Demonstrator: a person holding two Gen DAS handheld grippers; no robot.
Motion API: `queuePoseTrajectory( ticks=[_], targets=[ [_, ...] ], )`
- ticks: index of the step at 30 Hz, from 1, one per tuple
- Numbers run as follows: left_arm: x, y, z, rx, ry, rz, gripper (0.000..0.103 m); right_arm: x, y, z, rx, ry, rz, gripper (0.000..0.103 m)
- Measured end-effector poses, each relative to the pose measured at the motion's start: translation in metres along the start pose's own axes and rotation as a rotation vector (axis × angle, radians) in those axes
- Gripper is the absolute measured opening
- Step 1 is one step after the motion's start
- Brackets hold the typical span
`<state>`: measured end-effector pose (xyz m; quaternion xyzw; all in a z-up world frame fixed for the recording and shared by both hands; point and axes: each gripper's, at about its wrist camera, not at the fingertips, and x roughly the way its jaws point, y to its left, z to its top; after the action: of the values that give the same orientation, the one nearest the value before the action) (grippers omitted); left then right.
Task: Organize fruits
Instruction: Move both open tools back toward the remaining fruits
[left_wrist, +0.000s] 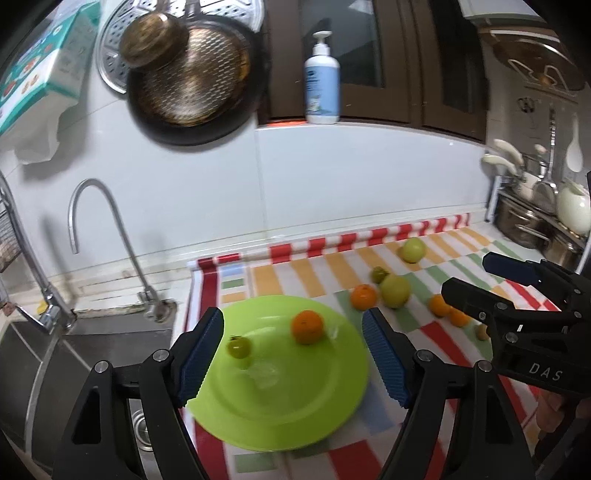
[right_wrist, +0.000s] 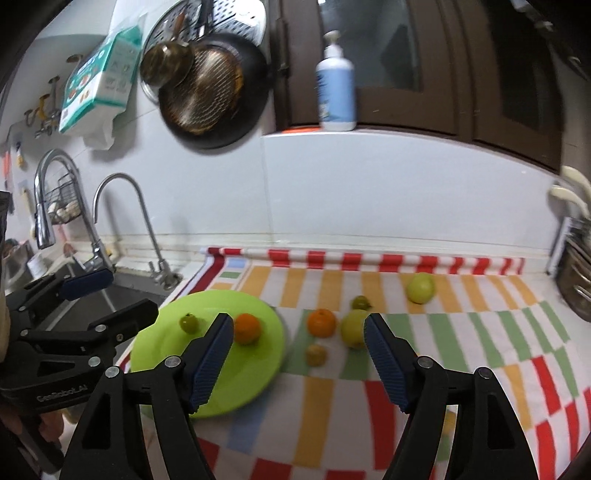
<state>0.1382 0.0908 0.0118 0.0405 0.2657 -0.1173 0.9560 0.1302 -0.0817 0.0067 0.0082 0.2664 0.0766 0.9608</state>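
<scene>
1. Kitchen counter under a striped cloth (right_wrist: 369, 424) in red, orange, green and white, against a white tiled wall, with a sink (left_wrist: 92, 354) and two curved taps to the left.
2. Hung on the wall above: dark frying pan (left_wrist: 195, 85), small brass pot (left_wrist: 153, 38) overlapping it, perforated steel tray behind both.
3. Standing on the ledge by the dark window frame: white pump bottle (left_wrist: 322, 85) with a blue label.
4. Lying at the cloth's left end, next to the sink: bright green plate (left_wrist: 295, 406).
5. On the plate: one orange (left_wrist: 307, 326) and one small green fruit (left_wrist: 239, 347), apart from each other.
6. Left loose on the cloth to the right of the plate: another orange (right_wrist: 322, 323) touching or just beside a large yellow-green fruit (right_wrist: 352, 328), a small yellowish fruit (right_wrist: 316, 354) in front of them, a small green one (right_wrist: 360, 302) behind, and a second large yellow-green fruit (right_wrist: 420, 288) farther back near the wall.
7. Seen from the left wrist only: two more oranges (left_wrist: 448, 310) close together, partly hidden behind the right tool.
8. Left gripper (left_wrist: 293, 354) held above the plate, jaws spread apart, nothing between the blue pads.
9. Right gripper (right_wrist: 299, 358) above the cloth beside the plate's right edge, jaws likewise spread and holding nothing.
10. Edges somewhat blurred in both views.
</scene>
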Motion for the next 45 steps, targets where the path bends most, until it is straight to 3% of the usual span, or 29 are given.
queuePoseTrajectory(
  ticks=[12,19,35,45],
  targets=[
    [-0.017,-0.063,-0.002,-0.001,-0.033,0.000,0.079,-0.052,-0.054,-0.013,-0.013,-0.040,-0.061,0.073],
    [-0.018,-0.090,-0.008,0.024,-0.053,0.048,0.079,-0.059,-0.084,-0.026,-0.003,-0.020,-0.079,0.073],
    [0.034,-0.116,-0.023,0.089,0.021,0.055,0.078,-0.024,-0.126,-0.062,0.067,0.121,-0.103,0.070],
    [0.080,-0.111,-0.023,0.129,0.073,0.052,0.066,0.007,-0.137,-0.081,0.158,0.214,-0.143,0.059]
  ],
)
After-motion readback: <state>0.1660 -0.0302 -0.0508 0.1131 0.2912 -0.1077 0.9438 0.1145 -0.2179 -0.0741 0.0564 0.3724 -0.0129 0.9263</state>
